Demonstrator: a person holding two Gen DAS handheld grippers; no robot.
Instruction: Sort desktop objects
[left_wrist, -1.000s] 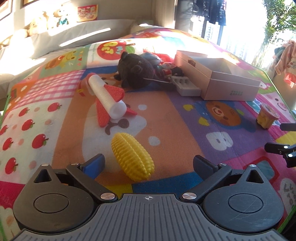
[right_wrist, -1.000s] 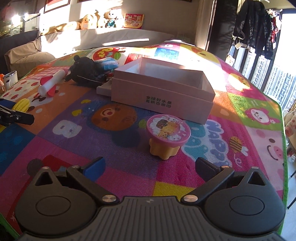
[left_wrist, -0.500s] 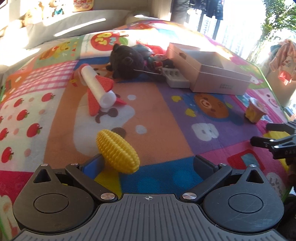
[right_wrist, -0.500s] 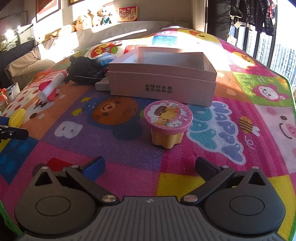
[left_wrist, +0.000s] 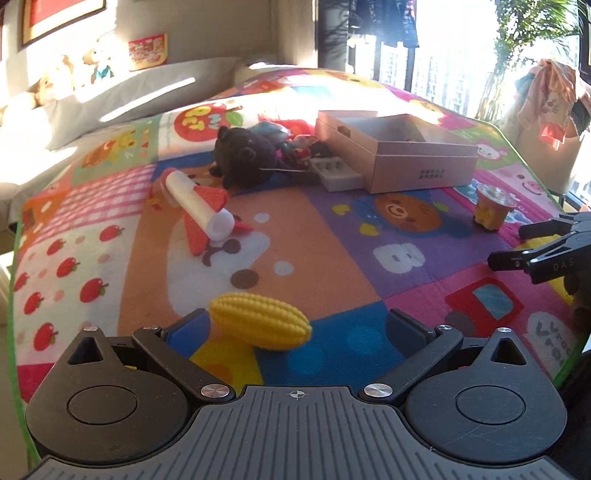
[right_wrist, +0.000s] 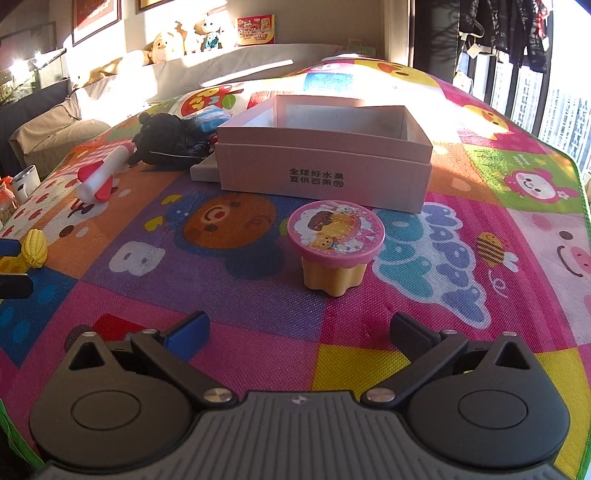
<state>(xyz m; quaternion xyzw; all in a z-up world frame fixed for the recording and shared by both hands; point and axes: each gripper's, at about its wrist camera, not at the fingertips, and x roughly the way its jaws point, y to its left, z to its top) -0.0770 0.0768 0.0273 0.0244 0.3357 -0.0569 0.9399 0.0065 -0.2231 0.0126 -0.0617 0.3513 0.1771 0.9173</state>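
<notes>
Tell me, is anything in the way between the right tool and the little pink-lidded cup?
Nothing visible. The right tool is open, and only bare play mat lies between its fingers and the pink-lidded cup. The box sits behind the cup, not in front.

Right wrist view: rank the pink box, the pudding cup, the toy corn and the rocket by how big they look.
1. pink box
2. pudding cup
3. rocket
4. toy corn
Cup sits nearest; true sizes unsure.

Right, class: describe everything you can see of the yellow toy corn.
The toy corn is a bright yellow, plastic-looking cob with rows of moulded kernels, tapering to blunt ends. It lies on its side on the play mat, between the open left gripper's fingers, close against the blue-padded one; contact is unclear.
</notes>
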